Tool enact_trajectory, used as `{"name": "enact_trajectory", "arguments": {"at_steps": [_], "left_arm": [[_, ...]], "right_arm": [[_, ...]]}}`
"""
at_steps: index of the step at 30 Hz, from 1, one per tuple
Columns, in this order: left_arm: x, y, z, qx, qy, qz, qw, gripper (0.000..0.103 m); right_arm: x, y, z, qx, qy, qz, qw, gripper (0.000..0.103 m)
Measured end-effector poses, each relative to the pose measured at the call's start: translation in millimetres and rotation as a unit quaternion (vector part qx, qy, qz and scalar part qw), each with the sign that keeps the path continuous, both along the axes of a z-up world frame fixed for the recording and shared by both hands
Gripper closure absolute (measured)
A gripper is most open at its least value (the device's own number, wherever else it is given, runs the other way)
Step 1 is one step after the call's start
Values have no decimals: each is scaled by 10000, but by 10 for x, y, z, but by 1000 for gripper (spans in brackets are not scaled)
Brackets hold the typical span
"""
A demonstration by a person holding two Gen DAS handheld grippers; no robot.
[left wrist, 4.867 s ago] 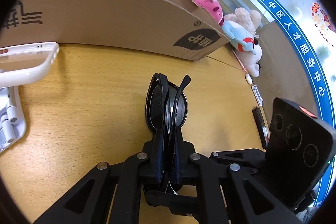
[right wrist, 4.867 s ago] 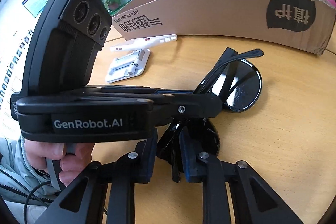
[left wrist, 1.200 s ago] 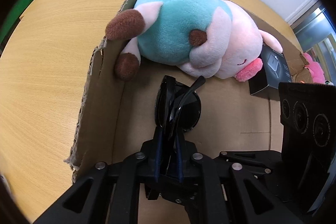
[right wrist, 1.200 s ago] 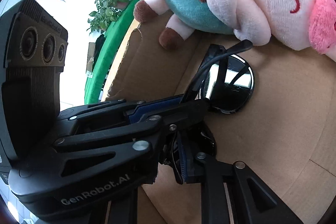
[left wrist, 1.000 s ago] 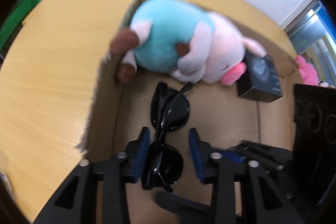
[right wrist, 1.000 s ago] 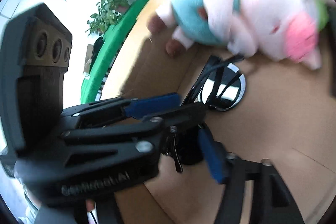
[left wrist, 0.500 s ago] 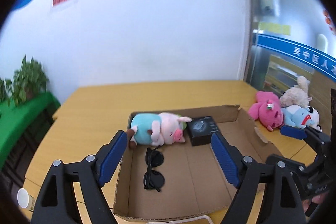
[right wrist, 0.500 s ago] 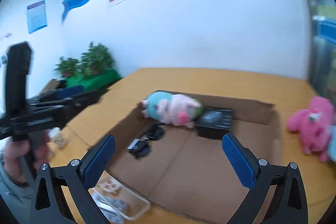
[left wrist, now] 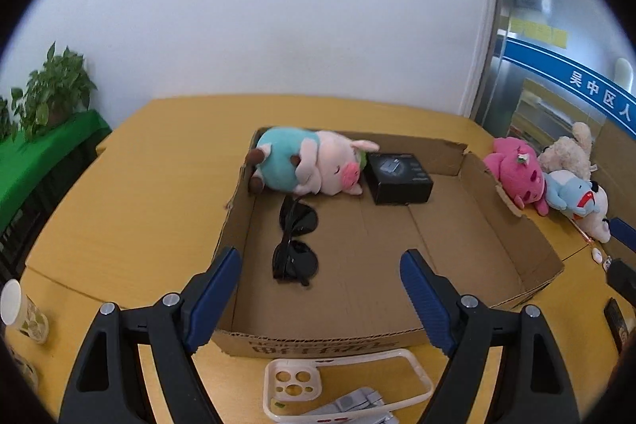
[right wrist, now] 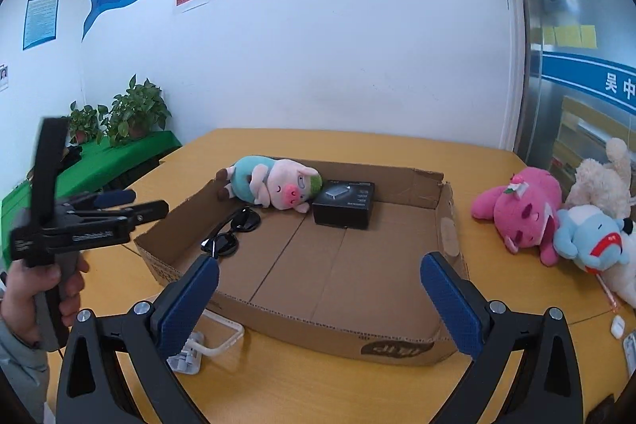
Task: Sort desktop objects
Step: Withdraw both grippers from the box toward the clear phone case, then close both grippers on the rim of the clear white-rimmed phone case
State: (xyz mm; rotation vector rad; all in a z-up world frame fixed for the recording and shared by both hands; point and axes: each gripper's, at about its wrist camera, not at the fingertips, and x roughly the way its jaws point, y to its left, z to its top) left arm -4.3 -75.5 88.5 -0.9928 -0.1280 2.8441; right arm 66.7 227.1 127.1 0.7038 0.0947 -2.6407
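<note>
**A:** Status on the sort? What have you got in the cardboard box [right wrist: 397,340] so far?

**B:** Three items are in. The sunglasses [left wrist: 296,239] lie folded on the box floor near the left wall. The plush pig [left wrist: 308,165] is along the back wall, with the black box [left wrist: 398,178] just beside its snout. I'd call that less than half done.

**A:** What's left out?

**B:** The clear phone case [left wrist: 346,384] is on the worktop [left wrist: 131,185], right against the front of the box. Some white and grey piece sits partly under it, possibly a phone stand; I can't tell for certain. To the right of the box you've got the pink plush [right wrist: 520,211], the blue plush [right wrist: 592,241] and a cream plush [right wrist: 600,181], all bunched together and touching. There's also a small white earbud-like thing [right wrist: 617,326] near the right edge.

**A:** And your grippers?

**B:** The left gripper [left wrist: 320,295] is spread wide with nothing between the fingers, and it hangs over the front of the box. The right gripper [right wrist: 318,301] is the same, wide apart and empty. Both are free for the next pick.

**A:** Suggest a next pick?

**B:** Probably the phone case, since it's the closest. It's thin and flat on the wood, so expect a fiddly edge grab.

**A:** Anything about the surroundings?

**B:** The worktop is light wood laminate, with a paper cup [left wrist: 18,310] at its left edge. Behind it is a white wall with a blue swoosh and posters. Potted plants [right wrist: 127,114] stand on a green-covered shelf to the left, and there's a glass door with a blue band to the right.
</note>
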Motion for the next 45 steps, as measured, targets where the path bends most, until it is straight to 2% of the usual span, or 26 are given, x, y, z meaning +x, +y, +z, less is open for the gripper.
{"name": "enact_trajectory", "arguments": {"at_steps": [5, 7, 17, 21, 24, 29, 32, 35, 38, 41, 43, 45], "left_arm": [[-219, -177, -533, 498, -949, 15, 9942, 21], [-158, -148, -531, 400, -769, -33, 9962, 21], [-91, -144, -513, 517, -892, -181, 9945, 21], [-58, -214, -446, 639, -774, -190, 9948, 21], [63, -272, -352, 696, -636, -126, 9955, 21], [335, -326, -248, 742, -441, -376, 9956, 21], [399, -422, -322, 1131, -562, -554, 9905, 21], [370, -565, -464, 1303, -789, -411, 9875, 21], [274, -701, -628, 1676, -1096, -431, 9788, 21], [135, -724, -830, 1913, -1487, -588, 9684, 22], [61, -694, -969, 1931, -1720, -626, 9640, 22], [-2, -677, -1086, 2003, -1931, -633, 9584, 27]], "right_arm": [[123, 12, 1, 95, 67, -40, 9999, 0], [154, 37, -8, 31, 24, -47, 10000, 0], [189, 49, -141, 140, -168, -119, 9997, 0], [182, 72, -194, 133, -252, -99, 9995, 0], [187, 69, -248, 68, -342, -2, 9994, 0], [167, 1, -432, -21, -703, 348, 9969, 0], [142, -72, -589, -69, -987, 582, 9934, 0], [112, -179, -779, -121, -1300, 900, 9873, 0], [29, -304, -990, -273, -1765, 1216, 9764, 0], [-94, -394, -1204, -670, -2306, 1429, 9602, 0], [-167, -413, -1277, -943, -2470, 1482, 9530, 0], [-259, -423, -1334, -1240, -2600, 1475, 9462, 0]]}}
